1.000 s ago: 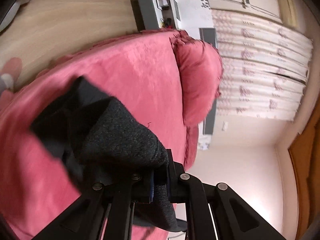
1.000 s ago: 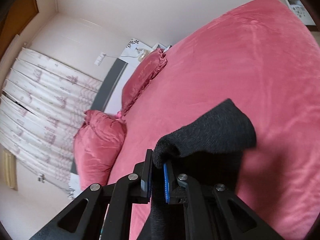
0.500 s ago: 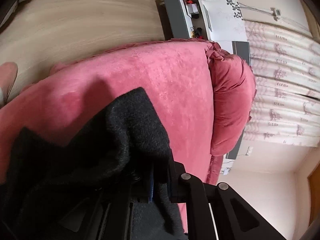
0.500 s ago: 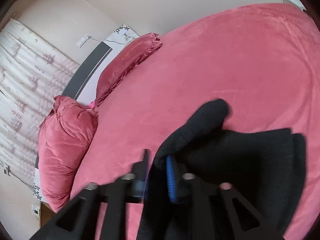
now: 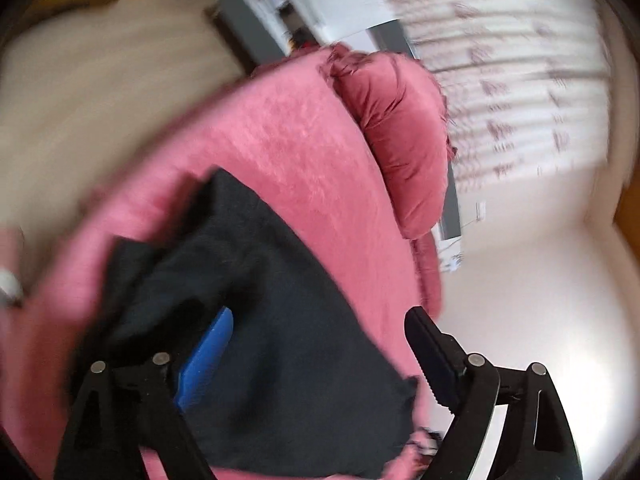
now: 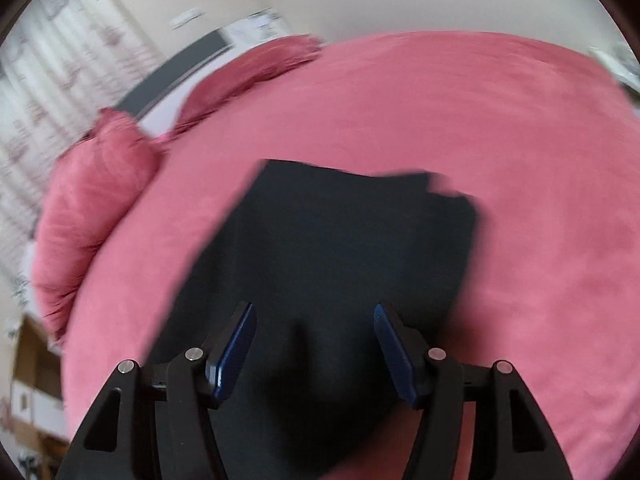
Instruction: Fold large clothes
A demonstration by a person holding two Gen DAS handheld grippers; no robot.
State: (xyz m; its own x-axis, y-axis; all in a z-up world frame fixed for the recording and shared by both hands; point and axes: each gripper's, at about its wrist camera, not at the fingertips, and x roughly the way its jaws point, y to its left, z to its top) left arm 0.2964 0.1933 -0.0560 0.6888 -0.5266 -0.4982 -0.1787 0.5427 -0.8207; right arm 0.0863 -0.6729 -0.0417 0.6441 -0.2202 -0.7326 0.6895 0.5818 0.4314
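A dark knit garment (image 5: pixel 276 312) (image 6: pixel 340 264) lies folded flat on the pink bedspread (image 5: pixel 304 160) (image 6: pixel 460 120). My left gripper (image 5: pixel 320 316) hovers over the garment's near end, its jaws opening wide, with cloth lying below them but no pad pressing on it. My right gripper (image 6: pixel 314 316) hangs over the garment's near edge, jaws also opening; the cloth rests loose under the blue pads (image 6: pixel 236 348). Both views are blurred by motion.
Two pink pillows (image 5: pixel 400 140) (image 6: pixel 92 200) lie at the head of the bed before a patterned curtain (image 5: pixel 520 80). A grey-and-white cabinet (image 5: pixel 288 20) stands on the wooden floor (image 5: pixel 100 80) beside the bed. Cardboard boxes (image 6: pixel 32 380) sit low at left.
Both grippers held the garment's corners pinched and lifted; they came down toward the bed and their jaws spread. The garment dropped out and now lies flat on the bedspread.
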